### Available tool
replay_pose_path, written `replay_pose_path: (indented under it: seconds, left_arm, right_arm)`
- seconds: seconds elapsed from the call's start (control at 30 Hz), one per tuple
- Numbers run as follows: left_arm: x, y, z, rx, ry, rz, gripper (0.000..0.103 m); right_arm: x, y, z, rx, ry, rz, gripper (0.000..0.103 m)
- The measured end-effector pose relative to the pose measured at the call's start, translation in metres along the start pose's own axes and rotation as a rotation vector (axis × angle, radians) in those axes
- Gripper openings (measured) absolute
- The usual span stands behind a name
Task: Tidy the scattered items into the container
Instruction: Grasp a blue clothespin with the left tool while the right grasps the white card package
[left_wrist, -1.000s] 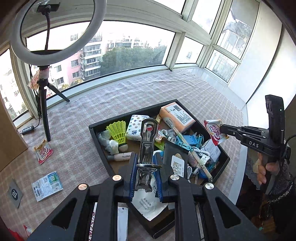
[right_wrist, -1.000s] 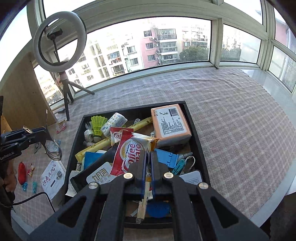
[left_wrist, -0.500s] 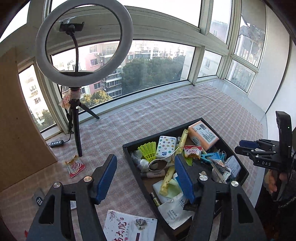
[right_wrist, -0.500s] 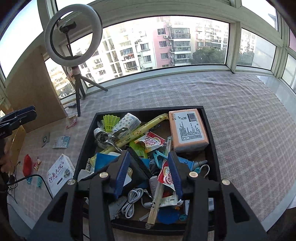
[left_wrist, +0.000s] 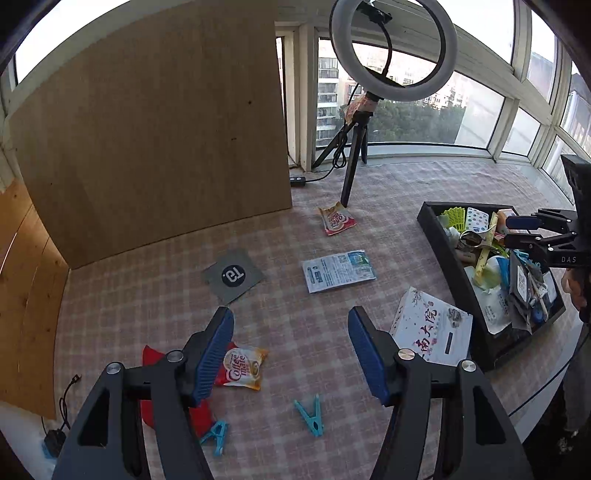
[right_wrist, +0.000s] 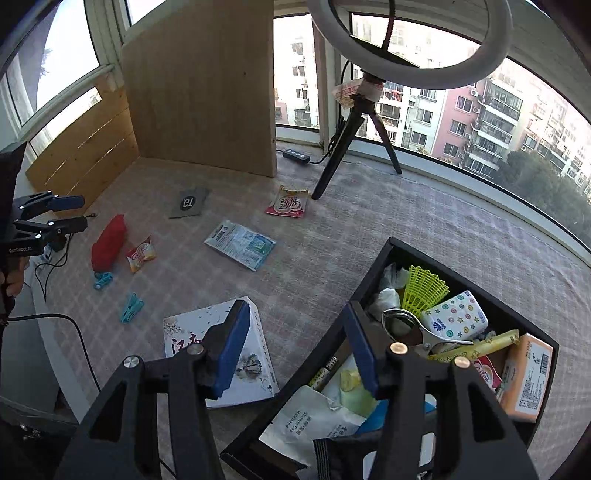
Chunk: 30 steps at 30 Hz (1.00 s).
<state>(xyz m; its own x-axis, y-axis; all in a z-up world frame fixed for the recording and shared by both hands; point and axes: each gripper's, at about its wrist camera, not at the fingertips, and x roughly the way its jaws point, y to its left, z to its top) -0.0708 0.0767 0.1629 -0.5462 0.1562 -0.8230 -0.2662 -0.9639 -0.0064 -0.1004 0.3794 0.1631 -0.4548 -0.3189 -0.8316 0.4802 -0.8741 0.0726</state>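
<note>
My left gripper (left_wrist: 290, 325) is open and empty above the checked cloth. Just under it lie a Coffee-mate sachet (left_wrist: 242, 369), a red pouch (left_wrist: 153, 360) and two blue clothes pegs (left_wrist: 312, 410). Farther off are a grey card (left_wrist: 232, 275), a blue-white packet (left_wrist: 338, 271) and a second sachet (left_wrist: 336, 219). A white box (left_wrist: 432, 332) rests against the full black container (left_wrist: 450, 273). My right gripper (right_wrist: 297, 321) hangs over the container's (right_wrist: 476, 295) left rim and the white box (right_wrist: 255, 354). Its jaws are opening, with nothing between them.
A ring light on a tripod (left_wrist: 351, 173) stands at the back beside a plywood board (left_wrist: 159, 140). A power strip (right_wrist: 295, 155) and cables lie near the window. The table edge runs along the near side, where a hand (right_wrist: 14, 273) holds the left gripper.
Both grippers swung left, away from over the container. The left let go of a metal tool and the right of a Coffee-mate sachet; both now stand open.
</note>
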Motion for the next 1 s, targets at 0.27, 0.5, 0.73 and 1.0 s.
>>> replay_pose_path:
  seconds: [0.27,0.5,0.73,1.0]
  left_arm:
    - [0.045,0.001,-0.090,-0.141,0.176,-0.005,0.062]
    - [0.071,-0.017,-0.111,-0.167,0.232,0.020,0.062]
    - [0.085,-0.016,-0.111,-0.205,0.263,0.000,0.061]
    - [0.104,-0.019,-0.110,-0.212,0.311,-0.027,0.052]
  right_arm:
    - [0.096,0.073,0.050,-0.404,0.156,0.083,0.061]
    - [0.158,0.093,0.076,-0.555,0.256,0.125,0.061]
    - [0.196,0.109,0.079,-0.750,0.323,0.138,0.061]
    - [0.225,0.104,0.084,-0.771,0.394,0.169,0.062]
